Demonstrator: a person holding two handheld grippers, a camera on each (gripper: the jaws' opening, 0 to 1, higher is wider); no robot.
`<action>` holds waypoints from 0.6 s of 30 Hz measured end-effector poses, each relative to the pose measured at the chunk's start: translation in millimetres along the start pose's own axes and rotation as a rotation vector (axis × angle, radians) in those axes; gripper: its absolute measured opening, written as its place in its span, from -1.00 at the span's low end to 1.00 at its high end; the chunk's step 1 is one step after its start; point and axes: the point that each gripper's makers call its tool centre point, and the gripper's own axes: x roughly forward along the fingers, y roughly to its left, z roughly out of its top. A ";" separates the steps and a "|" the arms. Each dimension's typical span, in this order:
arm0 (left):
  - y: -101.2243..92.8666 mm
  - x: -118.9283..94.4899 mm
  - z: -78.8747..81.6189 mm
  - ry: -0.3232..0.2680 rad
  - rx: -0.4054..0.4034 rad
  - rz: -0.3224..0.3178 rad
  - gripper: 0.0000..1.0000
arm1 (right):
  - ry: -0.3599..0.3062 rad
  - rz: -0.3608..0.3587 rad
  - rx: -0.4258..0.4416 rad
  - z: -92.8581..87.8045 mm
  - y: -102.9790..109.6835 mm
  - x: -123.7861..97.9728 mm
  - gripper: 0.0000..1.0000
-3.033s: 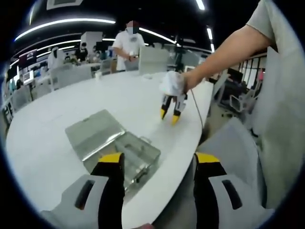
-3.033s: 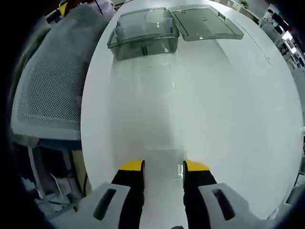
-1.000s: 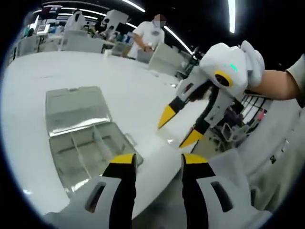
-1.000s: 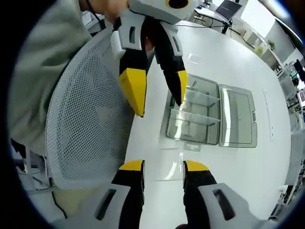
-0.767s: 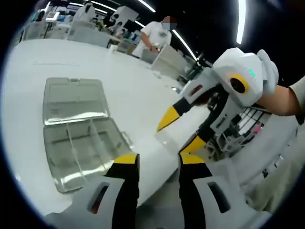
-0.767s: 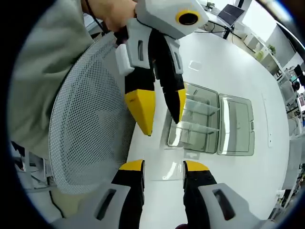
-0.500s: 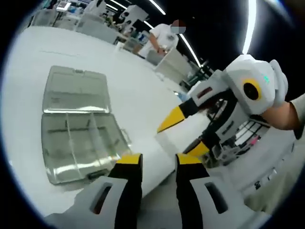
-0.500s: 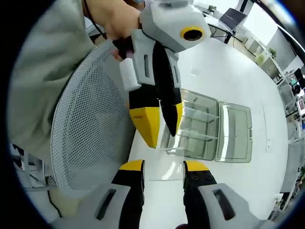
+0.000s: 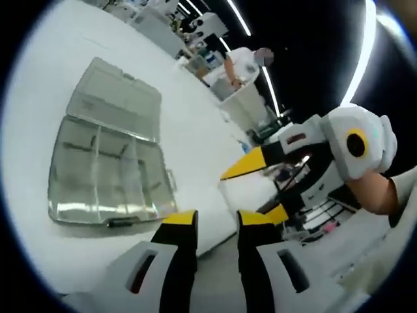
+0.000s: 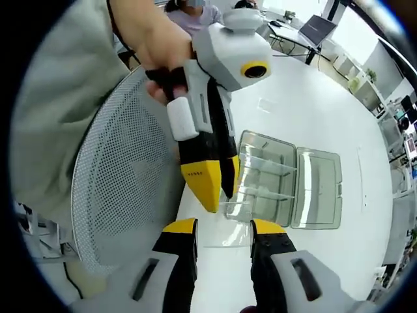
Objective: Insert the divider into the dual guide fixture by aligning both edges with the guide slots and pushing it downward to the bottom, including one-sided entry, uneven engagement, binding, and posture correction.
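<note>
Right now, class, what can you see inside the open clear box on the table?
The clear box holds upright transparent dividers splitting it into compartments. The left gripper covers the near corner, so anything there is hidden.

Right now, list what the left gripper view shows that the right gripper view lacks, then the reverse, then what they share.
Left gripper view: a standing person in white, ceiling light strips, the right gripper. Right gripper view: a mesh chair back, a laptop, the left gripper, the clear divider between its own jaws. Shared: the open clear case on the white table.
</note>
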 end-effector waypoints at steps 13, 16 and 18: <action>-10.4 3.0 3.1 -0.017 -0.071 -0.046 -0.82 | -0.007 0.000 -0.001 4.4 -1.8 1.0 -0.47; -11.8 3.4 2.9 -0.017 -0.082 -0.052 -0.86 | -0.008 0.001 0.001 4.9 -1.7 1.3 -0.47; -12.8 3.5 2.4 -0.015 -0.092 -0.056 -0.90 | -0.010 0.001 0.002 5.2 -1.5 1.6 -0.47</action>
